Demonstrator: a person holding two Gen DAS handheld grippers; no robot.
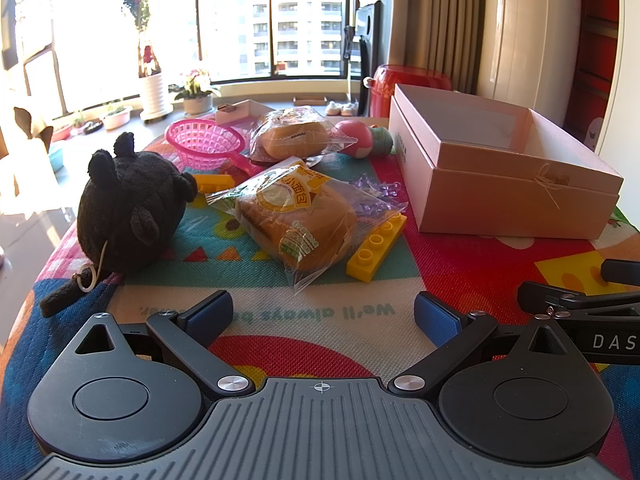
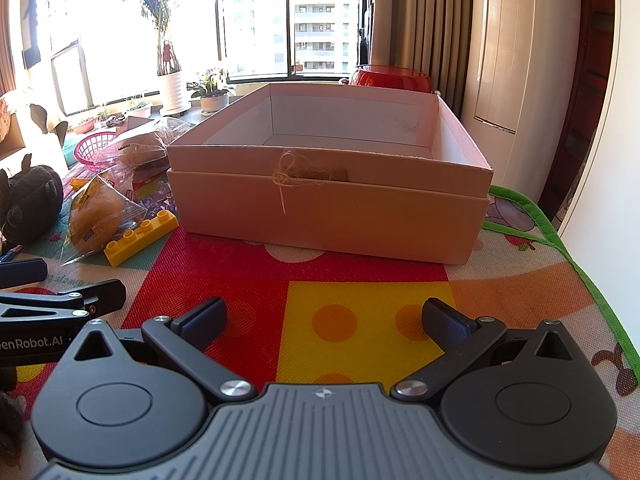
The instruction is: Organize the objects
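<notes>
Since nothing is held, both the left gripper (image 1: 323, 312) and right gripper (image 2: 324, 318) are seen with fingers apart. Far right stands the stiff box (image 1: 516, 204); left, the soft plush (image 1: 128, 208) may be squeezed mid-body; the crinkly bread bag (image 1: 298, 216), centre, is judged slippery; the rigid yellow brick (image 1: 376, 250) beside it.

Mat (image 1: 280, 320) near the left gripper carried teal print, seen upside down: "We'll always be", rest cut off by a finger. Near bread bag (image 1: 296, 216) had Chinese on a yellow label, "小面包" legible; the green print lower on the bag was too small to read. Right gripper (image 1: 612, 342) body at the right edge in the left wrist view showed white "DAS", cut by the frame. Left gripper (image 2: 32, 342) body at the left edge in the right wrist view read "enRobot.AI", start cropped. Far bread bag's print was unreadable.
</notes>
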